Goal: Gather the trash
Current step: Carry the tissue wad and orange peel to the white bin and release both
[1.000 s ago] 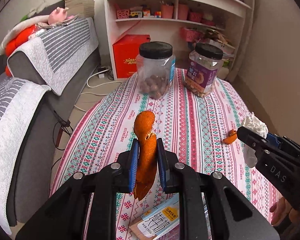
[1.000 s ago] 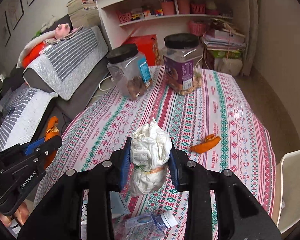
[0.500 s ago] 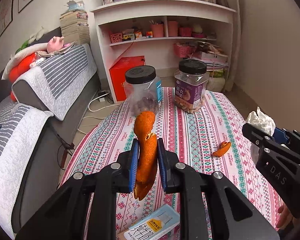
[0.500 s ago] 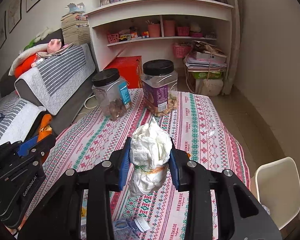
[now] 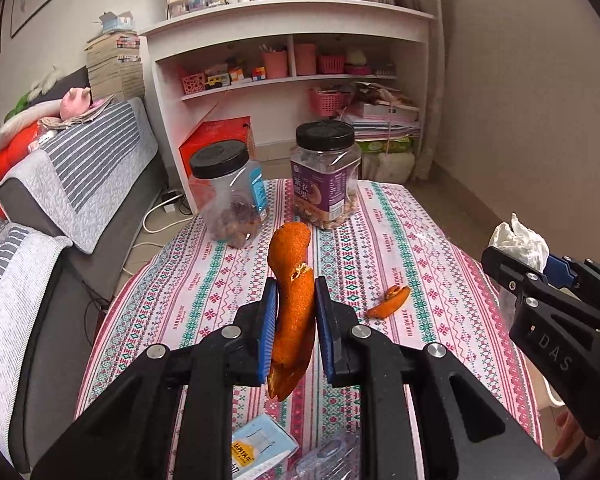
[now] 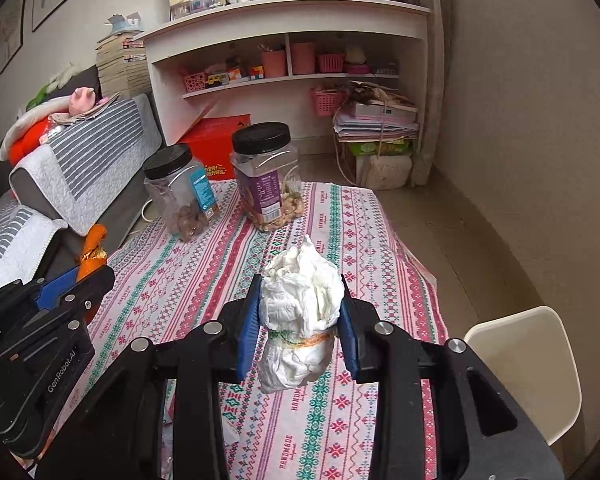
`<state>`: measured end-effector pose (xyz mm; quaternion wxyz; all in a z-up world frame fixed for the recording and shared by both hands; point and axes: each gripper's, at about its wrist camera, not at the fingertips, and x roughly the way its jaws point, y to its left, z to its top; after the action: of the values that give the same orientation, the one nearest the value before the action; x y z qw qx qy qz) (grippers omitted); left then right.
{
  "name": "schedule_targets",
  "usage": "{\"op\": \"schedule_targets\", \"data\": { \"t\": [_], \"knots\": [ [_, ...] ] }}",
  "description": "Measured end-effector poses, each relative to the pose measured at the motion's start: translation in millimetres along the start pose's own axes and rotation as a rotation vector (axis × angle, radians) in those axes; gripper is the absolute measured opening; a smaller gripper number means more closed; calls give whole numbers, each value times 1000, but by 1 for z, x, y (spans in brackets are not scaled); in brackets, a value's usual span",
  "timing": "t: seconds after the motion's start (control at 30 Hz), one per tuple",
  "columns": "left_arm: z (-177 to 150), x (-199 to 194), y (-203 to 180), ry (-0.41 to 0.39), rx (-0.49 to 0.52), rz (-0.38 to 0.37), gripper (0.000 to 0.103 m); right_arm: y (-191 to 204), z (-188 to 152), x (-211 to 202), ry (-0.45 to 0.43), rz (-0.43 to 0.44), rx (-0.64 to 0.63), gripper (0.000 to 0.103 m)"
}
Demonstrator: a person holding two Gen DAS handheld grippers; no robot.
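My left gripper [image 5: 296, 328] is shut on a long strip of orange peel [image 5: 294, 304] and holds it well above the table. My right gripper [image 6: 298, 320] is shut on a crumpled white tissue wad [image 6: 300, 312], also held above the table. A smaller piece of orange peel [image 5: 390, 302] lies on the patterned tablecloth [image 5: 380, 240], right of the left gripper. The right gripper with the tissue [image 5: 522, 242] shows at the right edge of the left wrist view. The left gripper with its peel [image 6: 92, 248] shows at the left edge of the right wrist view.
Two clear jars with black lids, one blue-labelled [image 5: 228, 196] and one purple-labelled [image 5: 326, 172], stand at the table's far end. A small packet [image 5: 256, 452] and clear wrapper [image 5: 332, 456] lie at the near edge. A grey sofa [image 5: 60, 184] is left, a white chair [image 6: 540, 364] right, shelves behind.
Both grippers have risen and pulled back from the table, each still holding its item. The jars and the small peel now look farther away and lower.
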<state>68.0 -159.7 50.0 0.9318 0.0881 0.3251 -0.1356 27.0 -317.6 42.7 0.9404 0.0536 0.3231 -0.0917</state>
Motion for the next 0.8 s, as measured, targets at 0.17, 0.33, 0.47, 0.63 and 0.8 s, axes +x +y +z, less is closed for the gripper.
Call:
{"op": "schedule_targets", "data": {
  "t": [0.17,0.33,0.47,0.63,0.8],
  "knots": [
    [-1,1,-23,2,31,-29,20,-26,0,-9,-10,-43,26,32],
    [-2,2,-45,3,61,-58,20,-60,-2,-20,-17,-95,62,32],
    [-3,2,-66,5,81,-84,20,-90,-6,-30,-20,-144,99,32],
    [-4,1,-91,5,105,-118,20,-129,-11,-43,-22,-206,153,33],
    [-2,-1,-124,2,134,-159,20,-170,-18,-57,-23,-261,223,34]
  ]
}}
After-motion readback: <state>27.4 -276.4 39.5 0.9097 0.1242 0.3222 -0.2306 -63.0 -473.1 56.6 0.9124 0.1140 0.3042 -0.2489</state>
